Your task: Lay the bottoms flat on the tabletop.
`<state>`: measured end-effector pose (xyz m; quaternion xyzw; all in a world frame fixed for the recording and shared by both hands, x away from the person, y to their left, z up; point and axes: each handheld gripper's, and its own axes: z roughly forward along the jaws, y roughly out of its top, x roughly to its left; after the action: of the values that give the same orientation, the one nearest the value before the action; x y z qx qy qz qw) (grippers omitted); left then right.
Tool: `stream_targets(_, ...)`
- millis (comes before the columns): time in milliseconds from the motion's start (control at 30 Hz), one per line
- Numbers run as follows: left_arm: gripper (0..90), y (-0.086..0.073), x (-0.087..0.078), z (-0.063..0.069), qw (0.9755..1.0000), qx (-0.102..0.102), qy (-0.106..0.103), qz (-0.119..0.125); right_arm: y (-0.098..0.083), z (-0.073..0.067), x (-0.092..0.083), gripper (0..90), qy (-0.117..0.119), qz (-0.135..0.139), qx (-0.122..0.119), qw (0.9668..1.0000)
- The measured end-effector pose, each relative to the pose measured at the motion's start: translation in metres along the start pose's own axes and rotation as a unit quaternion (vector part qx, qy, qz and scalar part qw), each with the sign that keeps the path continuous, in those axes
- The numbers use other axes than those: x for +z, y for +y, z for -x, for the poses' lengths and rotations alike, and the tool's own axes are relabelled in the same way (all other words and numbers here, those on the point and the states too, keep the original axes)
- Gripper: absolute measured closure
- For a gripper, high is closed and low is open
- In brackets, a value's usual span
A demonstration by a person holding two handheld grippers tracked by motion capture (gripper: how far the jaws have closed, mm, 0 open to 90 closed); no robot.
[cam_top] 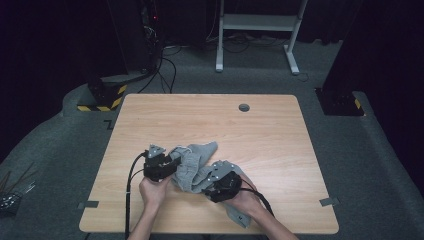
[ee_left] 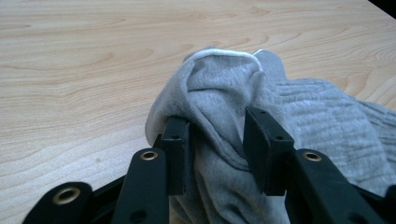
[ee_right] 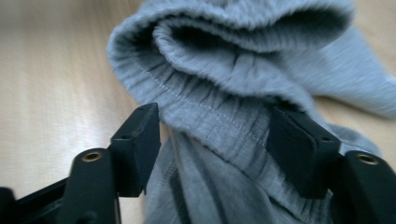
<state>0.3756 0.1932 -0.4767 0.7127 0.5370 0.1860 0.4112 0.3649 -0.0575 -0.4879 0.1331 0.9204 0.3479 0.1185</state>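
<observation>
A grey knit garment (cam_top: 192,160) lies crumpled on the wooden table (cam_top: 250,135) near its front edge. My left gripper (cam_top: 172,162) meets it from the left. In the left gripper view a thick fold of the garment (ee_left: 224,88) fills the space between the jaws of the left gripper (ee_left: 217,140) and touches both pads. My right gripper (cam_top: 201,180) comes in from the lower right. Its jaws (ee_right: 215,140) stand wide around the ribbed hem (ee_right: 224,70), with a sliver of gap at the left pad (ee_right: 140,140). A hand holds each gripper.
A round cable hole (cam_top: 244,107) sits near the table's far edge. Strips of tape (cam_top: 88,204) (cam_top: 329,201) mark the front corners. Beyond the table stand a white desk frame (cam_top: 260,22) and a yellow-and-black striped base (cam_top: 102,97).
</observation>
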Motion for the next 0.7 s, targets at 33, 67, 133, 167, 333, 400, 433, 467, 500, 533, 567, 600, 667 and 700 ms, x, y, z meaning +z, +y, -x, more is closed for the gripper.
stream_targets(33,62.2,0.000,0.000,0.000,1.0000,0.002,-0.002,0.002,-0.001,0.001,0.004,37.0,-0.001,-0.005,-0.004,1.0000)
stream_targets(67,61.8,0.000,0.000,0.000,1.0000,0.002,-0.002,0.002,-0.001,0.001,0.004,37.0,-0.001,-0.005,-0.004,1.0000)
stream_targets(133,60.3,0.000,0.000,0.001,0.9999,0.002,-0.011,0.008,-0.002,0.002,0.005,70.9,-0.008,-0.003,-0.010,0.9999)
stream_targets(167,59.1,-0.001,-0.001,0.002,0.9998,0.008,-0.015,0.012,-0.002,0.004,0.003,78.8,0.003,0.002,-0.002,1.0000)
stream_targets(333,56.1,-0.001,-0.002,0.002,0.9997,0.016,-0.016,0.014,0.000,0.010,-0.004,84.1,0.005,0.010,0.012,0.9999)
stream_targets(400,53.2,-0.001,-0.005,0.002,0.9995,0.018,-0.015,0.019,0.002,0.014,-0.014,84.3,-0.001,0.022,0.029,0.9993)
stream_targets(433,53.2,-0.001,-0.007,0.003,0.9994,0.017,-0.017,0.024,0.002,0.014,-0.014,84.3,-0.001,0.022,0.029,0.9993)
stream_targets(467,51.3,-0.001,-0.012,0.002,0.9991,0.018,-0.018,0.034,0.006,0.022,-0.025,84.2,0.001,0.042,0.052,0.9978)
stream_targets(500,50.5,-0.001,-0.012,0.002,0.9991,0.018,-0.018,0.034,0.006,0.022,-0.025,84.2,0.001,0.042,0.052,0.9978)
stream_targets(533,50.5,0.000,-0.015,0.001,0.9989,0.017,-0.018,0.041,0.008,0.026,-0.033,84.2,0.004,0.053,0.067,0.9963)
stream_targets(567,49.4,0.001,-0.019,0.000,0.9984,0.013,-0.019,0.052,0.012,0.036,-0.046,83.9,0.004,0.072,0.091,0.9932)
stream_targets(600,49.3,0.001,-0.021,0.000,0.9982,0.014,-0.018,0.055,0.014,0.040,-0.051,83.8,0.001,0.075,0.099,0.9923)
stream_targets(667,49.2,0.002,-0.022,0.000,0.9982,0.016,-0.017,0.056,0.016,0.044,-0.055,83.6,-0.004,0.074,0.104,0.9918)
stream_targets(700,49.2,0.002,-0.021,0.001,0.9981,0.020,-0.018,0.055,0.018,0.052,-0.058,83.3,-0.004,0.063,0.120,0.9908)
